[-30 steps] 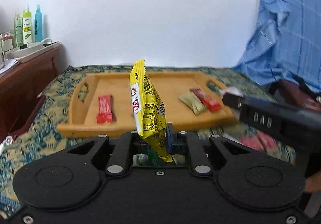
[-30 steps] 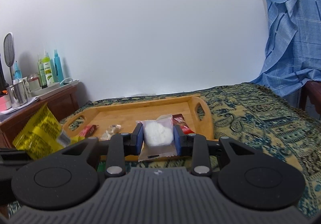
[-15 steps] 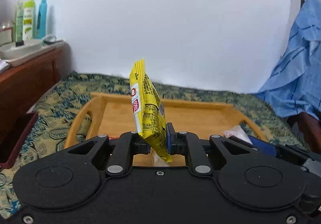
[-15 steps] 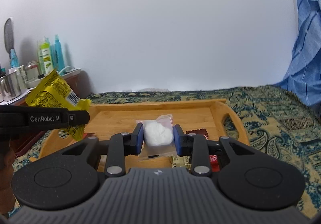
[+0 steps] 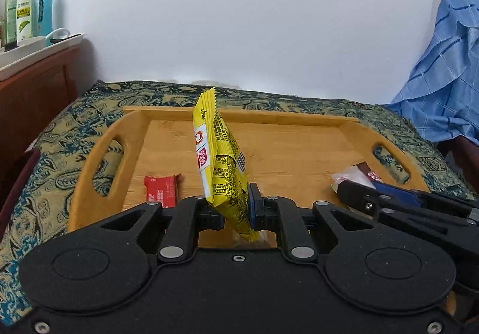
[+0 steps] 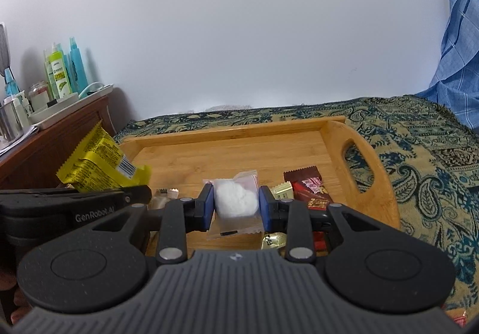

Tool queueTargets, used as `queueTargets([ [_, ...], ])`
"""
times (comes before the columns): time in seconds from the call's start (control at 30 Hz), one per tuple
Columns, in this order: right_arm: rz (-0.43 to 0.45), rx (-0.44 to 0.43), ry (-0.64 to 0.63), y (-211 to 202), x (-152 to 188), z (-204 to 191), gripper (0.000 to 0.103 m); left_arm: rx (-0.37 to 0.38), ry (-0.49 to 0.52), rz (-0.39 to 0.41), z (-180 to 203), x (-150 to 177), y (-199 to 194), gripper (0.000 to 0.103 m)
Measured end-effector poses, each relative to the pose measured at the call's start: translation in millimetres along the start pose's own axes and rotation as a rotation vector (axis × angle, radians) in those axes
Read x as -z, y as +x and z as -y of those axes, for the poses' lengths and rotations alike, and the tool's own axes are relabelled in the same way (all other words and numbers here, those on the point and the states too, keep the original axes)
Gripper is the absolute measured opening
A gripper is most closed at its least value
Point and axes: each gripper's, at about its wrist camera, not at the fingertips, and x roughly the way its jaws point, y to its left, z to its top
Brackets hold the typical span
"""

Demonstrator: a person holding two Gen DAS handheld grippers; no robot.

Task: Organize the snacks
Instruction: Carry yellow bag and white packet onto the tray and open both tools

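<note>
My left gripper (image 5: 232, 208) is shut on a yellow snack packet (image 5: 220, 166) that stands upright over the near part of the wooden tray (image 5: 269, 119). A red bar (image 5: 161, 190) lies on the tray's left side. My right gripper (image 6: 236, 205) is shut on a clear packet with a white sweet (image 6: 235, 202), low over the tray (image 6: 239, 131). Under and right of it lie a gold packet (image 6: 281, 190) and red and brown snacks (image 6: 310, 187). The right wrist view shows the left gripper (image 6: 143, 194) with the yellow packet (image 6: 98, 166) at the tray's left.
The tray sits on a patterned green and gold cloth (image 5: 60, 136). A wooden cabinet (image 5: 33, 85) with bottles (image 5: 24, 13) stands at the left. Blue checked fabric (image 5: 443, 70) hangs at the right. A white wall closes the far side.
Both grippers have moved forward over the tray with their packets still held. The tray now fills more of both views, and the right gripper has drawn close beside the left one.
</note>
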Motion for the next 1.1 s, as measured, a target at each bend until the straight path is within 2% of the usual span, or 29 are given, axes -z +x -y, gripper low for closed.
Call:
queueTargets([
  [0.67, -0.072, -0.008, 0.004, 13.1, 6.4, 0.1, 0.038, 0.006, 0.013, -0.003, 3.6, 0.2, -2.7, 0.015],
  [0.73, -0.071, -0.011, 0.008, 13.1, 6.4, 0.7, 0.042, 0.006, 0.025, 0.000, 6.2, 0.5, -4.0, 0.016],
  [0.77, -0.067, -0.015, 0.012, 12.5, 6.5, 1.4, 0.049, 0.003, 0.032, 0.004, 7.3, 0.5, -4.8, 0.016],
  [0.83, -0.055, -0.026, 0.022, 10.2, 6.8, 3.1, 0.061, -0.004, 0.042, 0.014, 9.7, 0.0, -7.2, 0.021],
  [0.87, -0.048, -0.038, 0.032, 8.1, 7.0, 5.0, 0.062, -0.006, 0.040, 0.016, 9.8, -0.3, -9.0, 0.023],
  [0.93, -0.032, -0.044, 0.058, 1.4, 8.4, 9.0, 0.063, -0.009, 0.027, 0.015, 9.1, -1.1, -13.7, 0.039],
  [0.97, -0.018, -0.044, 0.069, -3.3, 9.8, 11.8, 0.065, -0.011, 0.023, 0.016, 8.9, -1.3, -16.7, 0.042],
  [1.03, 0.005, -0.047, 0.098, -14.0, 13.0, 18.7, 0.074, -0.013, 0.023, 0.028, 8.9, 0.0, -25.6, 0.052],
  [1.1, 0.018, -0.043, 0.108, -25.2, 15.7, 24.3, 0.074, -0.011, 0.027, 0.041, 10.1, 2.9, -35.9, 0.057],
])
